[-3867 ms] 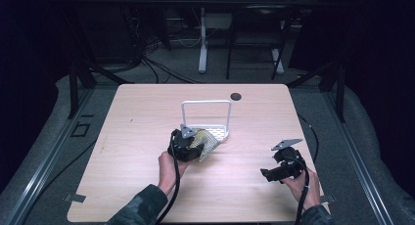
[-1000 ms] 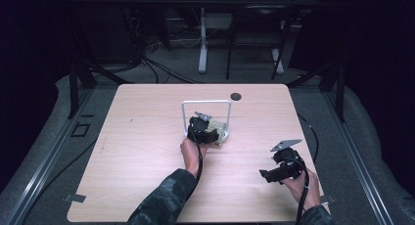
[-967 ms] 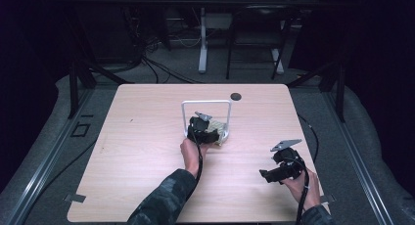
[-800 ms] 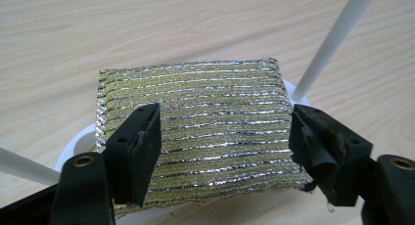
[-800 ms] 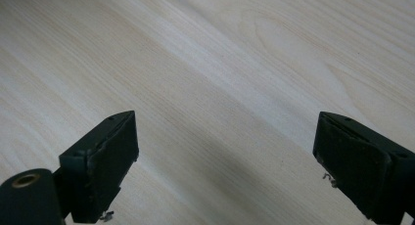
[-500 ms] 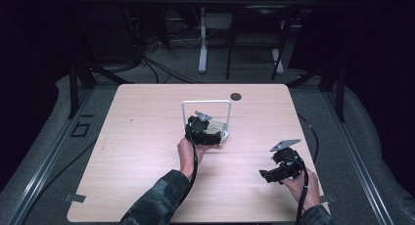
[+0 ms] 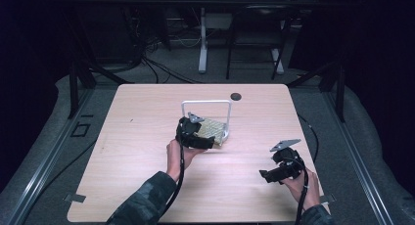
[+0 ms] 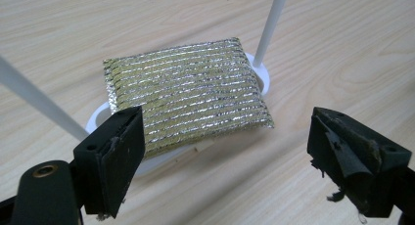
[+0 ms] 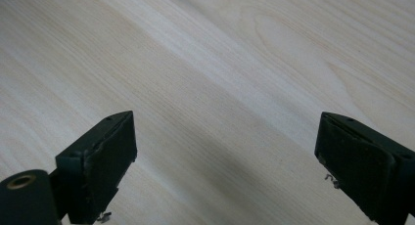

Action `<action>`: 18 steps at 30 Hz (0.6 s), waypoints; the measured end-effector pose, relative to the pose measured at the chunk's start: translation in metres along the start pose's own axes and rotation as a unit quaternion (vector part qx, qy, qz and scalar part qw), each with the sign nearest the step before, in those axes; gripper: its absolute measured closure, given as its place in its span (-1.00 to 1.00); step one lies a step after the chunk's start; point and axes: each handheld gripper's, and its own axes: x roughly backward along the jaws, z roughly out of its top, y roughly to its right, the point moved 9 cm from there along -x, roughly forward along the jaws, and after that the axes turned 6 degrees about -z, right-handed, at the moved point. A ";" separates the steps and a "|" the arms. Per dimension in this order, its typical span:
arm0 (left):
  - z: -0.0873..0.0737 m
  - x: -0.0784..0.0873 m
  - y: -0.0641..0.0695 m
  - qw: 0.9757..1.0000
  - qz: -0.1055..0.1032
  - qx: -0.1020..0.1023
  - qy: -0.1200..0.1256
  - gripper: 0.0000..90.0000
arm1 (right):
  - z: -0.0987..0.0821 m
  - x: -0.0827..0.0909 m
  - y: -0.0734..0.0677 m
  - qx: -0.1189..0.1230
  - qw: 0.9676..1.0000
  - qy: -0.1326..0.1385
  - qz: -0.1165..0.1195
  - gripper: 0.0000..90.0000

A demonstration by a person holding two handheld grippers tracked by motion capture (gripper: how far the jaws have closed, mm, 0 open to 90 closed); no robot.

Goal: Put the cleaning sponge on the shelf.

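— Where was the scouring pad (image 8: 188, 95) just then?
— Lying flat on the white rack (image 8: 259, 73), whose base it mostly hid. The left gripper (image 8: 225, 151) sat at its six o'clock, jaws just opened wide, nothing between them.
— And the right gripper (image 9: 225, 161)?
— Spread apart over bare table (image 9: 205, 63), well away at four o'clock; its jaws were hard to make out from above.

The high view shows the table (image 7: 147, 186) evenly lit from above while the surroundings fall into near-black. Detail is soft and slightly grainy. Both gripper views are bright and sharp; the metallic scouring pad (image 8: 188, 95) glints, and the near jaws cast soft shadows.
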 end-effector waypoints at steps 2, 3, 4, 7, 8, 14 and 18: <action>-0.002 0.006 -0.001 1.000 0.001 -0.003 0.000 -0.68 | 0.000 0.001 0.000 0.002 1.000 0.001 -0.003 -0.82; -0.003 0.009 -0.002 1.000 0.001 -0.008 -0.003 -0.68 | 0.000 0.002 -0.001 0.001 1.000 0.000 -0.002 -0.82; -0.005 0.012 -0.002 1.000 0.000 -0.012 -0.006 -0.68 | 0.000 0.002 -0.001 0.000 1.000 0.002 -0.001 -0.82; -0.011 0.020 -0.004 1.000 -0.002 -0.023 -0.018 -0.67 | 0.000 0.002 0.000 0.006 1.000 0.000 -0.003 -0.83; -0.014 0.023 -0.005 0.999 0.000 -0.025 -0.022 -0.66 | 0.000 0.001 0.000 0.006 1.000 0.001 -0.003 -0.83; -0.025 0.042 -0.013 0.999 -0.006 -0.025 -0.022 -0.78 | -0.001 0.002 -0.001 0.005 1.000 -0.003 -0.005 -0.86; -0.034 0.054 -0.020 0.999 -0.005 -0.021 -0.027 -0.86 | -0.001 0.001 -0.001 0.003 1.000 -0.005 -0.006 -0.87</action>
